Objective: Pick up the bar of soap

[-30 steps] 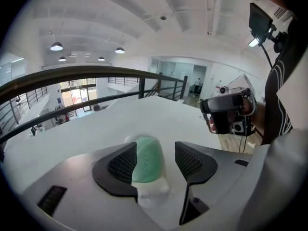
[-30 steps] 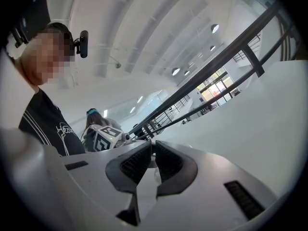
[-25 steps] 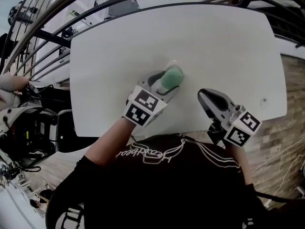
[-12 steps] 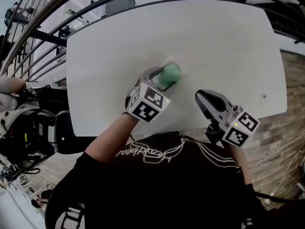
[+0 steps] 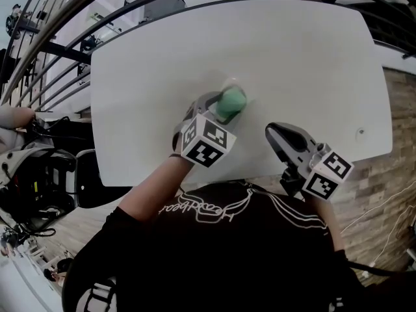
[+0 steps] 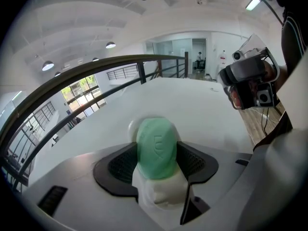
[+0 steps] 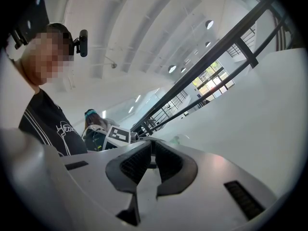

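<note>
Left hand-held gripper [image 6: 155, 163] is pinching the soap [image 5: 231, 103] low on the bar, at the desk [image 5: 299, 64] middle; can't tell if it's off the surface. Risk: the bar is rounded and mostly sticks out past the pads, so a fast lift could pivot it or squirt it out. Right hand-held gripper [image 7: 151, 160] pressed together, empty.

The white table [image 5: 292, 57] fills the middle of my head view, with a small dark speck [image 5: 359, 135] near its right edge. A dark curved railing [image 5: 97, 18] runs round its far side at upper left. Wood-plank floor [image 5: 400, 109] shows at far right and black gear [image 5: 39, 187] at lower left. My black shirt [image 5: 214, 252] with white print crosses the bottom.
</note>
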### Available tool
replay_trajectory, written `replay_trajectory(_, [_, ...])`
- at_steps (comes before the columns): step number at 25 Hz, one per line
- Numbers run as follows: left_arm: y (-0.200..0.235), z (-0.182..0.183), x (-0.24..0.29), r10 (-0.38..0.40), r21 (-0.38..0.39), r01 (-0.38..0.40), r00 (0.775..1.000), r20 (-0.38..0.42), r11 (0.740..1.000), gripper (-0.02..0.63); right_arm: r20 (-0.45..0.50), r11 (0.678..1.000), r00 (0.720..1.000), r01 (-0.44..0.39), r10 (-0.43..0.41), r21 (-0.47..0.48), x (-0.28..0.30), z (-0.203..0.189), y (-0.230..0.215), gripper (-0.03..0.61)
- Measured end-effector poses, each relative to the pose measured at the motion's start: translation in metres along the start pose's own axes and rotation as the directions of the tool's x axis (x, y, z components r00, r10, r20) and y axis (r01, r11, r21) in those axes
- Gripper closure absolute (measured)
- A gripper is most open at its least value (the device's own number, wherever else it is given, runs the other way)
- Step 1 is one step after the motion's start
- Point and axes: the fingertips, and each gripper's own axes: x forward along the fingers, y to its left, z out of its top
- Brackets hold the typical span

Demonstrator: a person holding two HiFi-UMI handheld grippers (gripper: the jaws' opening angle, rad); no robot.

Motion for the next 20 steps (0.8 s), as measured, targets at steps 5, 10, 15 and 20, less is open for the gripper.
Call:
replay_trajectory(5, [-0.003,0.0,0.002,-0.002,0.0,0.002,1.0,-0.001,1.0,0.354,-0.011,1.0,1.0,-0.001,0.001,-0.001,0.001,-0.004,-0.003,0.548])
replay_trajectory(10, [-0.002,0.001,0.002,-0.006,-0.016,0.006,1.0,0.018,1.0,0.356,-0.016,1.0,1.0,0.003,-0.003,0.0,0.001,-0.005,-0.004,0.548])
replay_trajectory(15, [-0.002,0.006,0.001,-0.03,-0.054,0.033,0.998,0.047,0.998,0.356,-0.046,1.0,0.999,0.014,-0.014,-0.003,0.004,-0.011,-0.009,0.548])
replay_trajectory(20, [-0.002,0.014,-0.003,-0.052,-0.096,0.062,0.993,0.103,0.993,0.356,-0.06,1.0,0.998,0.021,-0.021,-0.006,0.006,-0.011,-0.009,0.548])
